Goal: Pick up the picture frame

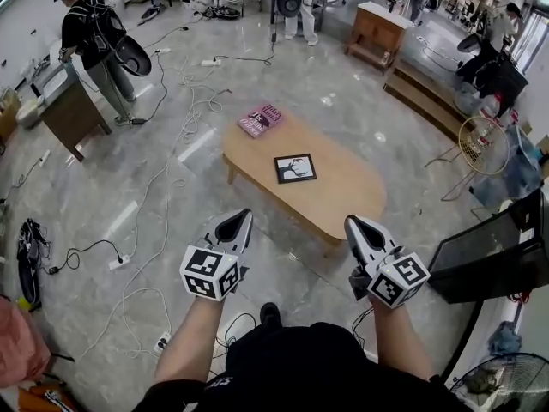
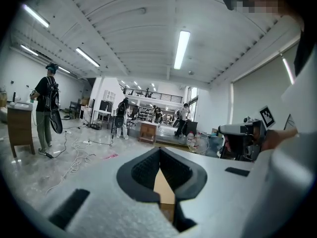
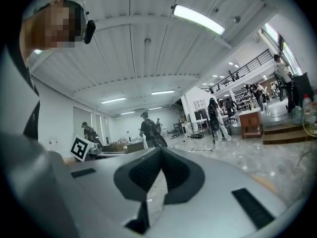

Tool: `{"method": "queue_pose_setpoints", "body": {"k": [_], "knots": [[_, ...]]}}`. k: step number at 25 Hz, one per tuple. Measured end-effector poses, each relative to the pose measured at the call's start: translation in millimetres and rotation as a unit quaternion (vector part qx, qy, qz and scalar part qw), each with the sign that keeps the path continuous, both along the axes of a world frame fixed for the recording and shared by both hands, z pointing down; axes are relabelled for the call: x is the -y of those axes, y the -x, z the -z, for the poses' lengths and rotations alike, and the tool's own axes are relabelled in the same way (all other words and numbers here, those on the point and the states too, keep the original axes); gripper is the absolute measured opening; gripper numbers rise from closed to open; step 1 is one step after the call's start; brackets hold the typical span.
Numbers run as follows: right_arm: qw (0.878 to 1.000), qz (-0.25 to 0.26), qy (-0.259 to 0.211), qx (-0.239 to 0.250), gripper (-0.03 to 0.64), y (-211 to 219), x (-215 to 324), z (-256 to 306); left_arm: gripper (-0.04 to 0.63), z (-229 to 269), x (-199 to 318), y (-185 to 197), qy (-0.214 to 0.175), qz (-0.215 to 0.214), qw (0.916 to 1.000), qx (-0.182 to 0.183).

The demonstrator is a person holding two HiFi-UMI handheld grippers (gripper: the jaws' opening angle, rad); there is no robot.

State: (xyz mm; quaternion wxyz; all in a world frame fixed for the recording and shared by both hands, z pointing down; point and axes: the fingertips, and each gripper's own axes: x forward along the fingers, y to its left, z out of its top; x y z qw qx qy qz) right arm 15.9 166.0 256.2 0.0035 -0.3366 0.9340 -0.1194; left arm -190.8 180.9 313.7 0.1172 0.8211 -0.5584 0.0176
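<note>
**Both tongs shut and empty, short of the table; picture frame flat on the tabletop**

Nearest, at the bottom of the head view: two bare forearms reaching forward from a dark top, a gripper in each hand, marker cubes facing up.

Left gripper (image 1: 241, 218): jaws pressed together to a point, nothing between them. Hangs over bare floor, short of the table's near long edge. Same in the left gripper view (image 2: 159, 152), with the dark pads meeting at the tip and only a sliver of tan tabletop showing through the notch behind.

Right gripper (image 1: 353, 222): likewise closed tip to tip, holding nothing. Shows against the near edge at the table's right end; cannot tell whether above it or just short of it. In the right gripper view (image 3: 159, 152), pads together and only floor seen past them.

Next, the low oval wooden table (image 1: 347, 191), running from far left to near right. Flat on its top, about the middle and well in from both ends, lies the picture frame (image 1: 294, 168): black border, pale picture with a dark branching figure. Well apart from both grippers, untouched.

At the table's far left end, a pink book (image 1: 261, 119), close to the edge and apart from the frame.

Round the table, white cables (image 1: 176, 110) looping over the grey floor, a power strip (image 1: 119, 262) to the left.

Farther off: a person with a backpack (image 1: 93, 33) beside a wooden desk (image 1: 73, 110) at far left, a wooden cabinet (image 1: 377, 28) at the back, a round fan (image 1: 483, 144) at right.
</note>
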Motion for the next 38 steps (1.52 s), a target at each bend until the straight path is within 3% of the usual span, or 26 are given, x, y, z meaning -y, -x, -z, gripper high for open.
{"method": "queue_pose_setpoints", "body": {"k": [12, 19, 29, 34, 38], "knots": [[1.0, 0.0, -0.003, 0.021, 0.006, 7.2, 58.3, 4.0, 0.009, 13.2, 59.5, 15.1, -0.011, -0.004, 0.9999, 0.008], [1.0, 0.007, 0.01, 0.027, 0.006, 10.3, 138.2, -7.6, 0.009, 4.9, 122.1, 23.9, 0.005, 0.024, 0.9997, 0.002], [0.999, 0.026, 0.033, 0.032, 0.006, 5.1, 277.8, -33.1, 0.011, -23.3, 250.9, 11.7, 0.054, 0.045, 0.9973, 0.019], [0.997, 0.036, 0.044, 0.045, 0.006, -5.0, 326.7, -42.4, 0.011, -15.2, 299.5, 7.3, 0.053, 0.059, 0.9958, 0.045], [0.997, 0.041, 0.049, 0.039, 0.006, -2.7, 352.8, -49.2, 0.011, -12.8, 327.3, 9.0, 0.049, 0.056, 0.9962, 0.045]]}}
